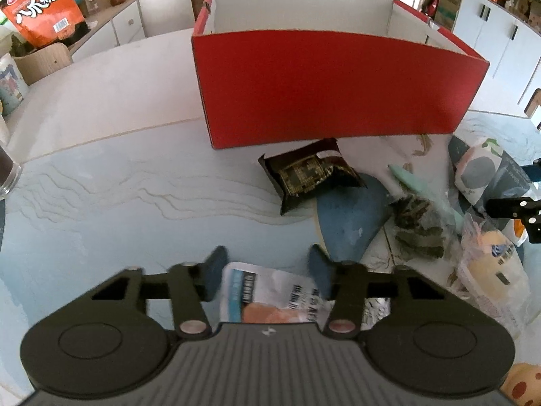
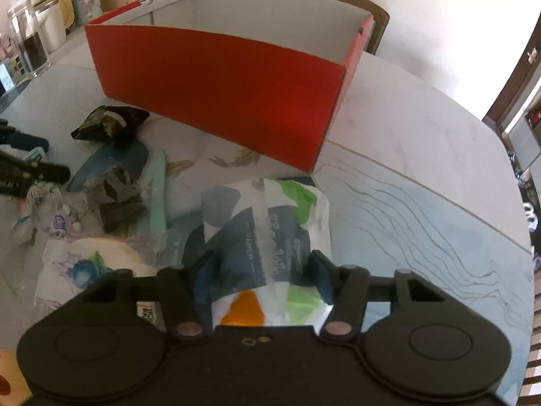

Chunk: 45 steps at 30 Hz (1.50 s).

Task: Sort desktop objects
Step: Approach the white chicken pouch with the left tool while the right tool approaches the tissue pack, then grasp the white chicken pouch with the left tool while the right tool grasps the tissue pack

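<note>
A red cardboard box (image 1: 338, 88) (image 2: 219, 91) with a white inside stands open at the back of the table. My left gripper (image 1: 267, 264) is shut on a white and blue snack packet (image 1: 270, 291) with orange contents, low over the table. My right gripper (image 2: 263, 264) is shut on a soft tissue pack (image 2: 267, 216) printed in navy, green and orange, just in front of the box corner. Between them lie a dark foil packet (image 1: 311, 172) (image 2: 108, 121), a clear bag of dark dried pieces (image 1: 419, 226) (image 2: 115, 199) and a mint-green stick (image 1: 416, 182) (image 2: 159, 196).
A clear bag with a yellow bun (image 1: 493, 264) (image 2: 91, 264) lies near the front. A drinking glass (image 1: 6, 176) stands at the table's left edge, and a coffee jar (image 2: 28, 44) behind it. An orange snack bag (image 1: 40, 3) sits on the far-left counter. A chair stands behind the box.
</note>
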### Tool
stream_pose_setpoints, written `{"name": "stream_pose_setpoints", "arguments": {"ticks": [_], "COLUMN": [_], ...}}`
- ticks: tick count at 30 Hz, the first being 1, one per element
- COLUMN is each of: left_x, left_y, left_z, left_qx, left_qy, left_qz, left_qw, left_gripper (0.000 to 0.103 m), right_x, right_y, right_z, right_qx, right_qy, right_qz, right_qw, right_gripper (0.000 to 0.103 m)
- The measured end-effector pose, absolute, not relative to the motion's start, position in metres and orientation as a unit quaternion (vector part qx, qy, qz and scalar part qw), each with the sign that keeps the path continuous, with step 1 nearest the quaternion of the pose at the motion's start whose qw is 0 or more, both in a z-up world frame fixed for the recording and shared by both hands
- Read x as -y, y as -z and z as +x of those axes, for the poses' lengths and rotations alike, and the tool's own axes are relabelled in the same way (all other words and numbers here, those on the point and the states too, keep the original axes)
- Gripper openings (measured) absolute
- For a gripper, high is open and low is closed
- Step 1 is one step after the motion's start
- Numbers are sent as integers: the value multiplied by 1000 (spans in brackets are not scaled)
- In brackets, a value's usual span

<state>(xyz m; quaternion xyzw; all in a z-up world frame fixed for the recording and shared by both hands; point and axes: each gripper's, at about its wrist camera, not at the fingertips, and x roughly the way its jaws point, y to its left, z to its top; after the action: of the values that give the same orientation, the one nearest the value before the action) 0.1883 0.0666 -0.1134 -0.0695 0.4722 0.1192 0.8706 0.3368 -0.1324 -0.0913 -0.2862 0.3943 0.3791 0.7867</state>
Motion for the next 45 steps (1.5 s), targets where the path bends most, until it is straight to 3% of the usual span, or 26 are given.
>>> {"name": "stream_pose_setpoints", "arguments": {"ticks": [4,12,24,27,30,36,39,42,45], "left_x": [-70,-76,-81,-78,-76,-75,-76,-72,-69], "left_y": [113,114,92,89,88,88,87,85,83], "left_z": [186,181,169,162,154,140,136,133,131], "left_qx": [-468,-458,-442,-442,-440,-437,-432,-426,-425], "left_qy": [-122,-126,-83,-68,-51,-37,-28,-12,4], "left_qz": [-72,-82,-103,-101,-109,-112,-116,-108,-99], "left_qw": [872,876,887,888,890,891,894,898,900], "left_gripper": [33,24,25,32,70,72,84,86,100], "right_x": [133,136,149,151,151,150,150,149,149], "right_y": [88,83,80,79,79,79,80,80,80], "right_z": [335,335,334,335,335,335,336,335,335], "right_qx": [-387,-381,-385,-386,-387,-388,-388,-388,-389], "right_qy": [-375,-368,-352,-350,-350,-352,-352,-352,-352], "right_qz": [-283,-273,-253,-250,-247,-248,-248,-249,-249], "right_qw": [793,803,815,816,817,815,815,814,814], "right_gripper": [43,35,29,29,30,32,32,32,33]}}
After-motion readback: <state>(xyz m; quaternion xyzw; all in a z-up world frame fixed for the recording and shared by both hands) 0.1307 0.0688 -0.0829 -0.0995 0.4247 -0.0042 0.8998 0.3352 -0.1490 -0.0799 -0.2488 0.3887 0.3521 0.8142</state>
